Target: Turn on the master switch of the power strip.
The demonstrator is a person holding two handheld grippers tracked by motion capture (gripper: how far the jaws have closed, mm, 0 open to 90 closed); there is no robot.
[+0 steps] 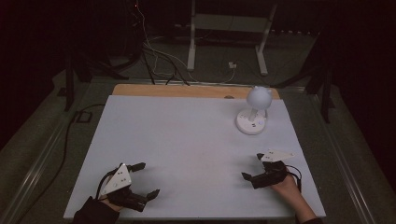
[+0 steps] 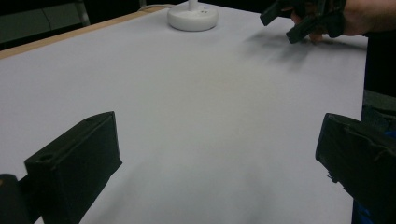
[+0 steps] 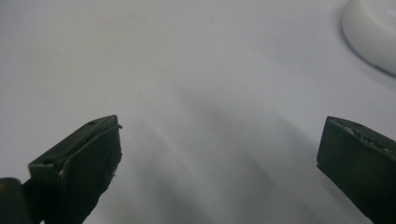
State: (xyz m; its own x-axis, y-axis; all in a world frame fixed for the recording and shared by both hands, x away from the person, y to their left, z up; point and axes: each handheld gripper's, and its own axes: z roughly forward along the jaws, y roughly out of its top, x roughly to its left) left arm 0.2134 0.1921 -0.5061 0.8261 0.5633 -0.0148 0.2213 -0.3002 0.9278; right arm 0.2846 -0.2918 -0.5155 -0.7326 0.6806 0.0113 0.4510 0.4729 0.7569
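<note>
The left claw [image 1: 148,179] sits near the table's [image 1: 187,140] front-left corner, jaws spread wide, holding nothing. The right claw [image 1: 252,166] sits near the front-right corner, also spread wide and empty. The white lamp [image 1: 253,112] stands toward the far-right corner, apart from both.

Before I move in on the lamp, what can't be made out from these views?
- Lamp head: cut off by the top edge in the left gripper view, where the base shows.
- Lamp base: cropped at the corner of the right gripper view and blurred.
- Base buttons: too small in the high view.
- Right gripper: partly cut off by the top edge in the left gripper view.
</note>
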